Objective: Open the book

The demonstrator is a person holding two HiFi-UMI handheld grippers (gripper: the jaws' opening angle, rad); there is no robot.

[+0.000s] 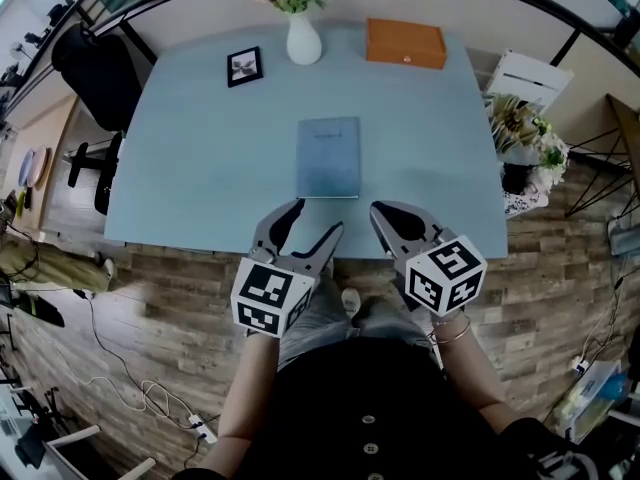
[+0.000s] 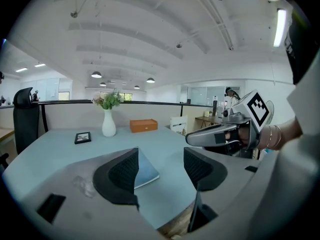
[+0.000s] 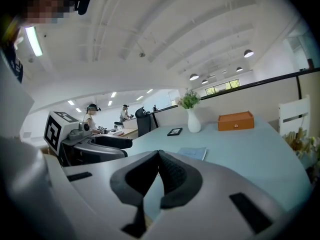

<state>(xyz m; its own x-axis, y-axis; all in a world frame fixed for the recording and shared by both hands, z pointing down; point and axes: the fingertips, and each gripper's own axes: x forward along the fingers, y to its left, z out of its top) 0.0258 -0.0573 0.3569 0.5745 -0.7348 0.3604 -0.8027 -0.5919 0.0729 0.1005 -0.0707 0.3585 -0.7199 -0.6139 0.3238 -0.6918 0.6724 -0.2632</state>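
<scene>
A thin blue book (image 1: 328, 156) lies closed and flat on the pale blue table (image 1: 200, 158), near the middle and close to the front edge. It also shows in the left gripper view, where the book (image 2: 146, 173) is partly hidden behind the left jaw, and in the right gripper view as the book (image 3: 194, 153) beyond the jaws. My left gripper (image 1: 308, 231) hovers at the table's front edge just short of the book, jaws apart and empty. My right gripper (image 1: 386, 215) hovers beside it to the right, jaws together on nothing.
At the table's far side stand a white vase with flowers (image 1: 303, 38), an orange box (image 1: 405, 43) and a small black picture frame (image 1: 245, 66). A black office chair (image 1: 98, 73) is at the left; a white chair (image 1: 528, 76) and potted plants (image 1: 525, 133) are at the right.
</scene>
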